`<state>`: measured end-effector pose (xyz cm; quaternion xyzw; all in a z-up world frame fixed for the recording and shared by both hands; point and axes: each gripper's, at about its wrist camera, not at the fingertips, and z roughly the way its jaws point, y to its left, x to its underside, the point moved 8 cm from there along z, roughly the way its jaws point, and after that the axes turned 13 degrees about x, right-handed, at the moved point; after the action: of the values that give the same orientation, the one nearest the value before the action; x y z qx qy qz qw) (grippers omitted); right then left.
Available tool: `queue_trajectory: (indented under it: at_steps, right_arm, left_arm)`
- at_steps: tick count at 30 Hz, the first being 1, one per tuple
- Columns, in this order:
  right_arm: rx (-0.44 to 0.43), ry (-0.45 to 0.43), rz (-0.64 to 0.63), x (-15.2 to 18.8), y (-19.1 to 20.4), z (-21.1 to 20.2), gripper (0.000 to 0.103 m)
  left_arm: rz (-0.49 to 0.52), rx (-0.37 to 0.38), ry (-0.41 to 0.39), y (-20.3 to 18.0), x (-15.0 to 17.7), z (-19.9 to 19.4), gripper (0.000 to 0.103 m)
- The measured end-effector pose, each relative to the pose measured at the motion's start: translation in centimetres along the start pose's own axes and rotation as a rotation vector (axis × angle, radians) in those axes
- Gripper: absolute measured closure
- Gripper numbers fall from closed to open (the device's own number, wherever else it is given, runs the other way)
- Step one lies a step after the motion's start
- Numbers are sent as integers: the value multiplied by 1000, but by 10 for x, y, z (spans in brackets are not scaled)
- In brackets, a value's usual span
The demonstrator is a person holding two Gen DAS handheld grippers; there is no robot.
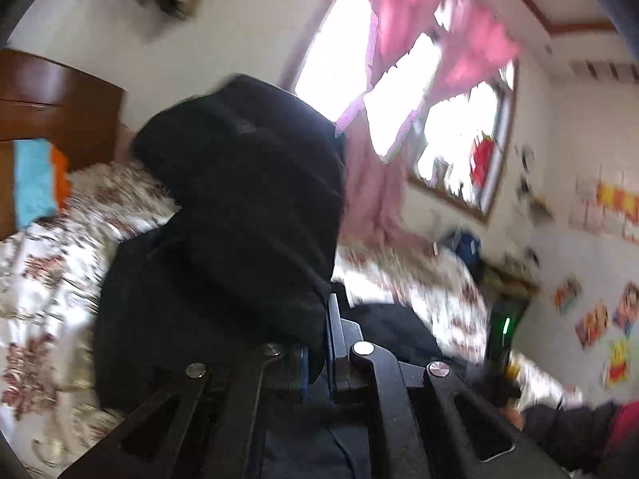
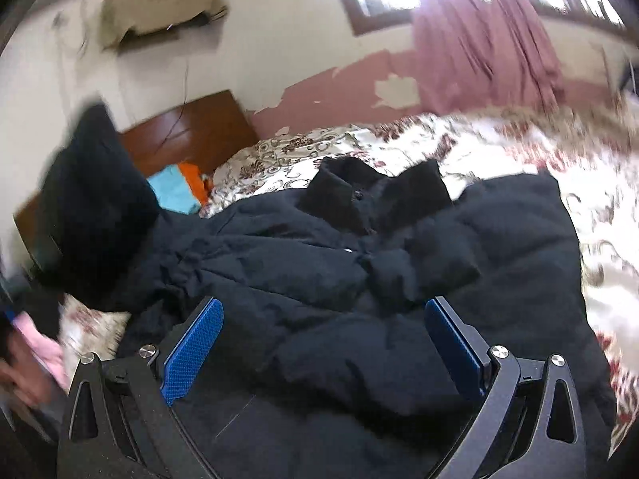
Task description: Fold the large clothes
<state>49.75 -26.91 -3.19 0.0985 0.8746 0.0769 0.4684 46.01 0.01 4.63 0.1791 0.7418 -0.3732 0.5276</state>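
- A dark padded coat (image 2: 359, 279) lies spread across a floral bedspread (image 2: 499, 151), collar toward the far side, its body rumpled and not yet squared into any fold
- The left gripper (image 1: 317, 343) has its jaws together, clamped on a bunched part of the coat (image 1: 239, 207), which rises in front of its camera as a dark mass (likely a sleeve or side panel, though blur leaves that uncertain)
- In the right wrist view that raised fabric stands at the left edge of the bed, in front of a wooden headboard (image 2: 199, 131), while the rest of the garment stays flat on the covers
- The right gripper (image 2: 323, 343) hovers over the near part of the coat with its blue pads (image 2: 191, 347) wide apart and nothing between them
- Judged from how things lie, the fold is at its start: one side is being lifted, perhaps to go across the body, and no finished crease shows
- Left to do: lay that side over, bring in the right side, then fold the length
- A pink curtain (image 1: 419, 40) hangs by the far window; folded blue and orange cloth (image 2: 179, 187) sits near the headboard
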Motion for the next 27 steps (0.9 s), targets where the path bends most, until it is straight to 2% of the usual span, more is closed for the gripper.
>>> queue_trajectory:
  at_steps: [3,5,9,12,14,17,19,20,21,24,27]
  right_arm:
    - [-112,46,126,2,-19,-3,4]
    - [-202,95,202,7,-26,-1,4]
    - [-315,207,292,29,-18,9,4]
    - [-348,279,336,43,-16,22,4]
    - [-368,326,386,53,-12,34,4]
    - [-408,370,492,66,-11,46,4]
    - [-431,374,537,69,-12,47,4]
    - [-440,374,551,69,-11,48,4]
    - [-448,377,560,70,-9,48,4]
    - [-437,389,548,76,-4,51,4]
    - [-386,389,501,83,1,51,4]
  left_arm:
    - [9,-10,128,-10,35,44,97]
    - [-2,-15,180,-5,54,64,96]
    - [-16,-24,346,-6,105,96,96]
    - [10,-8,439,-13,134,105,94]
    - [4,15,464,-15,140,108,92]
    - [-1,55,499,-20,146,110,77]
    - [-18,110,532,-26,149,112,54]
    - [-27,136,543,-30,150,113,27]
    - [-32,155,540,-33,152,112,16]
    - [-15,163,535,-38,154,115,16]
    - [-36,170,523,-34,148,110,16]
